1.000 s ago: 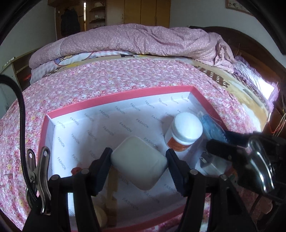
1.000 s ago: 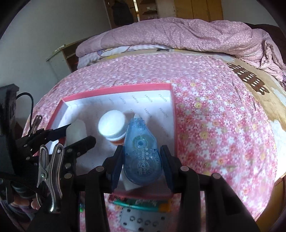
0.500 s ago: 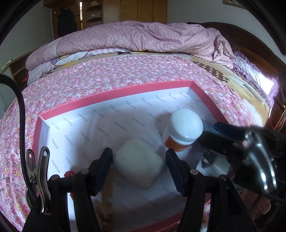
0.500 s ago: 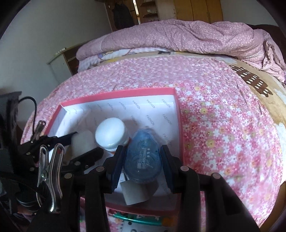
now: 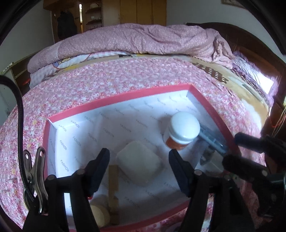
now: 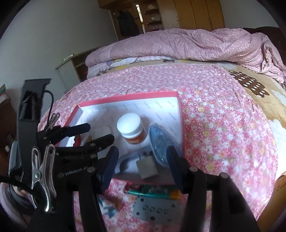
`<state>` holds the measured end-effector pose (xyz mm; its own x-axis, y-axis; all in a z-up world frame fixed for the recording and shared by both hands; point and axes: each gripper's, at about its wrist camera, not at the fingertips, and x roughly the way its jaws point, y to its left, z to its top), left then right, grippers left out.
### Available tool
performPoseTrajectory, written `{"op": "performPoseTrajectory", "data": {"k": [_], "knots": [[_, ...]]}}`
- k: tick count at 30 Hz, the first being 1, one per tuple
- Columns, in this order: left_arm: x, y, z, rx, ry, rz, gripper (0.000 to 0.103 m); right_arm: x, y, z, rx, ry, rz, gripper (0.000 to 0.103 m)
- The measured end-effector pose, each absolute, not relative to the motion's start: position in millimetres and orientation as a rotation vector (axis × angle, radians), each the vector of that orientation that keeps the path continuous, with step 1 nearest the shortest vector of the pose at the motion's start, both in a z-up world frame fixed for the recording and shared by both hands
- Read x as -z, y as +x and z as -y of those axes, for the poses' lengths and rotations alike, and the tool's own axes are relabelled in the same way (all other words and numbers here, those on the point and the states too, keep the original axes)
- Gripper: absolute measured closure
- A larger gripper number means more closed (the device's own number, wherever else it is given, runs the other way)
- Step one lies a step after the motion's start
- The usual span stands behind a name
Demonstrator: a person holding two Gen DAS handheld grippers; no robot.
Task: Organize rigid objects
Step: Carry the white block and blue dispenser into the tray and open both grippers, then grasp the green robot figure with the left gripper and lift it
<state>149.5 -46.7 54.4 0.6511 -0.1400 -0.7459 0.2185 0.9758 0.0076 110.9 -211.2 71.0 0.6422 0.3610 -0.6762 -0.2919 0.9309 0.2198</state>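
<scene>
Soft daylight, dim overall; white box lining [image 5: 125, 125] glares mildly. Heavy fisheye bending, dark vignette corners. Right view slightly motion-blurred; near objects soft.

Home bedrm: bed [image 5: 125, 85], rumpled quilt [image 5: 143, 41], wardrobe [image 5: 143, 12].

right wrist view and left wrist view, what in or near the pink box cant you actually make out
- Blue correction tape: motion-blurred in the right wrist view; mostly hidden behind the white-lidded jar in the left.
- Small red thing: half hidden by the left hand-held gripper.
- Colourful packet outside the box: print too blurred to read.
- Round tan thing: cut off by a gripper finger.
</scene>
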Motion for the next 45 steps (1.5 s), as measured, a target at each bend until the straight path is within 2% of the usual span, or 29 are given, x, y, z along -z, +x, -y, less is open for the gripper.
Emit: {"op": "performPoseTrajectory", "data": {"k": [20,34,36,41,45], "knots": [[-71.6,55.4,38.6,0.225,0.089,-0.830,0.031,-63.8,50.4,238.0,-0.355,0.111,-0.834,0.046],[-34.6,18.0,60.8,0.262,0.147,-0.908,0.031,-28.7,7.1,247.3,-0.336,0.019,-0.913,0.046],[-32.4,20.1,64.2,0.275,0.154,-0.921,0.033,-24.9,7.6,246.2,-0.339,0.017,-0.924,0.046],[-26.3,26.4,72.3,0.293,0.168,-0.948,0.052,-18.0,7.2,244.5,-0.334,0.011,-0.939,0.043],[-18.0,34.4,75.3,0.293,0.165,-0.974,0.052,-16.8,6.4,241.0,-0.341,-0.005,-0.941,0.037]]}}
